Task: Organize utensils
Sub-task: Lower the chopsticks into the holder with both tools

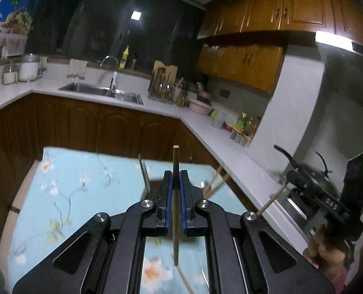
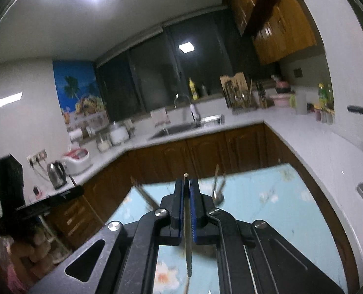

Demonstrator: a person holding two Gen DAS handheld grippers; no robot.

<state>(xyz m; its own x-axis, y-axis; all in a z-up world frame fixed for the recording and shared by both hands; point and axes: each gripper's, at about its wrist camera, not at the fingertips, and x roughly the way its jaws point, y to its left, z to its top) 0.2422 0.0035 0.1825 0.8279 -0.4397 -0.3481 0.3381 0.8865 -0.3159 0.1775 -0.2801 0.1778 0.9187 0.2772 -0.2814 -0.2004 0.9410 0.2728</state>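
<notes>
Both claws, left (image 1: 176,180) and right (image 2: 187,188), are black with blue pads and silver screws.

Motion blur smears the loose utensils (image 1: 144,174) lying far on the pale blue flower-printed tablecloth (image 1: 71,183); whether they are chopsticks or cutlery cannot be told. The closed black left gripper (image 1: 176,178) hides the middle of its brown wooden chopstick (image 1: 175,156). In the right wrist view, the thin grey metal rod (image 2: 187,257) runs off the near edge.

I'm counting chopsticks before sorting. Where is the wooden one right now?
The wooden chopstick is clamped upright between the left gripper's fingers in the left wrist view, above the floral tablecloth.
</notes>
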